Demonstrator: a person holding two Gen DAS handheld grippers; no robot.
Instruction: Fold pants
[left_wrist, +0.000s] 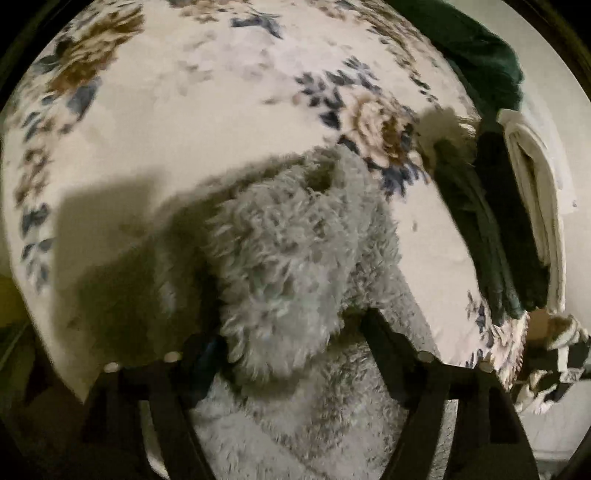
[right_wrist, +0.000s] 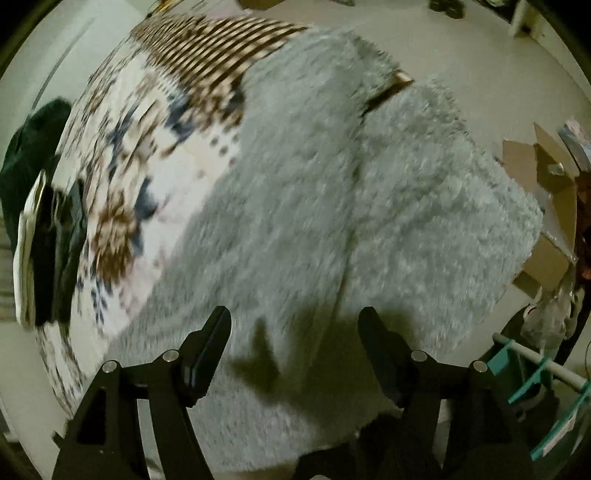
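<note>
The grey fluffy pants (right_wrist: 332, 206) lie spread over a floral bedspread (left_wrist: 207, 110). In the left wrist view a raised fold of the pants (left_wrist: 280, 258) stands between the fingers of my left gripper (left_wrist: 291, 332), which are wide apart with the fabric bulging between them; a firm grip does not show. My right gripper (right_wrist: 293, 325) is open and empty, hovering just above the wide part of the pants, with its shadow on the fabric.
Dark green clothes (left_wrist: 491, 229) and a folded white cloth (left_wrist: 535, 192) lie at the bed's edge. A striped blanket (right_wrist: 210, 48) lies at the far end. Cardboard boxes (right_wrist: 546, 206) and a teal rack (right_wrist: 535, 373) stand on the floor to the right.
</note>
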